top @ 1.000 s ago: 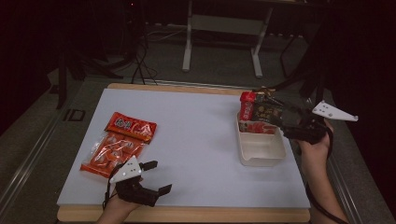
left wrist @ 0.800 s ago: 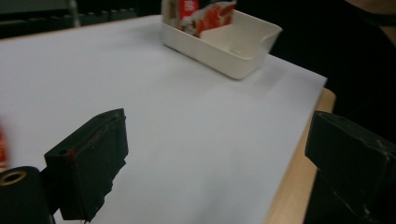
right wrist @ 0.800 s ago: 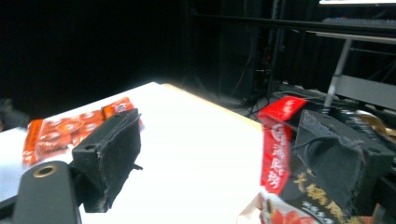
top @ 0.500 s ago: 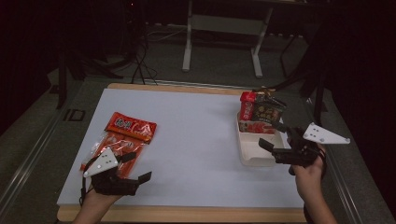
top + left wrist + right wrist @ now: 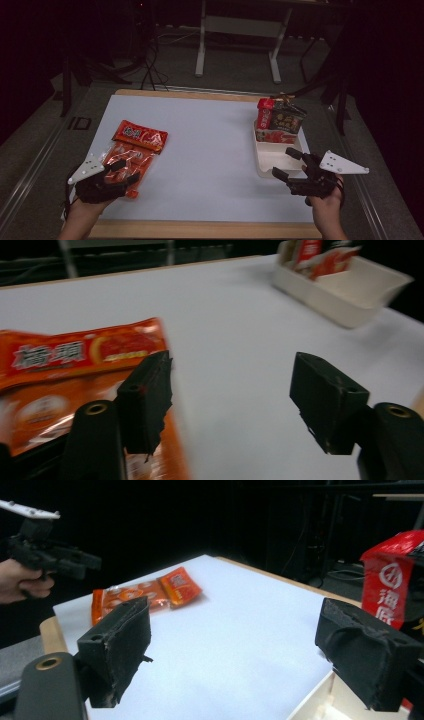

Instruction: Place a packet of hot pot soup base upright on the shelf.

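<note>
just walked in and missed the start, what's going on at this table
A person holds a tool in each hand over a white table. The left tool is over the near orange snack packet, its jaws having just been closing, one over the packet, not yet gripping. A second orange packet lies just beyond. The right tool hovers open and empty at the near end of a white tray, which holds upright packets at its far end.

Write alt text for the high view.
Two hand-held grippers work over a white table: the left gripper, jaws apart, sits over orange snack packets; the right gripper, open, hovers beside a white tray holding packets.
</note>
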The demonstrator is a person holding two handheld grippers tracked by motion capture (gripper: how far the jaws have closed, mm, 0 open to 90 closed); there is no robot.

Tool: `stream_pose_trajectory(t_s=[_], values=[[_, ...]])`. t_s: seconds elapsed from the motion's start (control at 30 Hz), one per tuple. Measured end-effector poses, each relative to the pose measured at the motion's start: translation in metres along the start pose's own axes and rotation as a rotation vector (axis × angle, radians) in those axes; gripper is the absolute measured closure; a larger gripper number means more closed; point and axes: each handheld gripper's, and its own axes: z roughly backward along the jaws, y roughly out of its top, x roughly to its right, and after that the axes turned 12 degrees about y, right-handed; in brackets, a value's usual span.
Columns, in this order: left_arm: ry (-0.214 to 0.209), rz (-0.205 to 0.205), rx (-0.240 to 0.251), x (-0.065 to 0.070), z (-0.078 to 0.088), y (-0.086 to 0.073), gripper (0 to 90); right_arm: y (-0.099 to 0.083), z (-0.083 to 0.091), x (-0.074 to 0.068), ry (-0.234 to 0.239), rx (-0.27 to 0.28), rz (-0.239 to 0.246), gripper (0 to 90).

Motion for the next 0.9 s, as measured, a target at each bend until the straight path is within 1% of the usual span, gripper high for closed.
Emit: stream_pose_trajectory(t_s=[0.07,0.1,0.13,0.17,0.2,0.27,0.3,0.33,0.4,0.47,0.5,0.53,0.57,0.6,0.67,0.7,0.73,0.77,0.83,0.9], values=[[0.046,0.018,-0.004,-0.007,0.000,-0.002,40.2,-0.003,0.000,-0.002,0.012,-0.001,-0.008,14.5],[0.072,0.029,-0.012,-0.013,0.000,-0.003,41.8,-0.004,0.000,-0.003,0.014,-0.003,-0.013,14.5],[0.072,0.029,-0.012,-0.013,0.000,-0.003,50.2,-0.004,0.000,-0.003,0.014,-0.003,-0.013,14.5],[0.144,0.026,-0.018,-0.021,0.000,-0.006,54.8,-0.008,0.002,-0.006,0.017,-0.006,-0.021,14.6],[0.158,0.037,-0.025,-0.026,0.000,-0.007,61.0,-0.010,0.002,-0.006,0.016,-0.007,-0.020,14.6],[0.193,0.053,-0.032,-0.033,-0.001,-0.010,68.2,-0.011,0.002,-0.007,0.011,-0.012,-0.018,14.6],[0.211,0.060,-0.044,-0.039,-0.002,-0.011,72.5,-0.012,0.001,-0.007,0.014,-0.014,-0.021,14.6],[0.237,0.062,-0.058,-0.042,-0.003,-0.013,74.2,-0.013,0.001,-0.008,0.023,-0.011,-0.024,14.6],[0.263,0.084,-0.085,-0.050,-0.006,-0.017,80.7,-0.013,0.000,-0.009,0.024,-0.011,-0.015,14.6],[0.287,0.089,-0.109,-0.056,-0.009,-0.021,81.5,-0.013,-0.001,-0.010,0.035,-0.003,-0.014,14.6],[0.302,0.093,-0.123,-0.059,-0.011,-0.023,84.7,-0.013,-0.001,-0.010,0.036,-0.002,-0.013,14.6],[0.313,0.101,-0.135,-0.063,-0.012,-0.025,85.5,-0.013,-0.002,-0.010,0.038,-0.003,-0.013,14.6],[0.313,0.114,-0.146,-0.066,-0.014,-0.027,87.7,-0.012,-0.003,-0.010,0.040,-0.003,-0.012,14.6],[0.318,0.117,-0.157,-0.069,-0.016,-0.029,90.0,-0.012,-0.003,-0.010,0.042,-0.003,-0.014,14.6],[0.320,0.118,-0.182,-0.075,-0.022,-0.034,90.0,-0.013,-0.005,-0.011,0.044,-0.008,-0.010,14.7],[0.339,0.103,-0.201,-0.076,-0.025,-0.036,90.0,-0.014,-0.006,-0.011,0.046,-0.012,-0.007,14.7],[0.350,0.091,-0.220,-0.078,-0.028,-0.038,90.0,-0.014,-0.007,-0.012,0.049,-0.016,-0.005,14.7],[0.352,0.086,-0.236,-0.079,-0.031,-0.040,90.0,-0.014,-0.008,-0.012,0.050,-0.019,-0.002,14.7],[0.380,0.076,-0.264,-0.080,-0.036,-0.042,90.0,-0.014,-0.008,-0.012,0.054,-0.022,-0.002,14.7],[0.388,0.076,-0.281,-0.083,-0.039,-0.042,90.0,-0.015,-0.008,-0.012,0.052,-0.021,-0.003,14.7]])
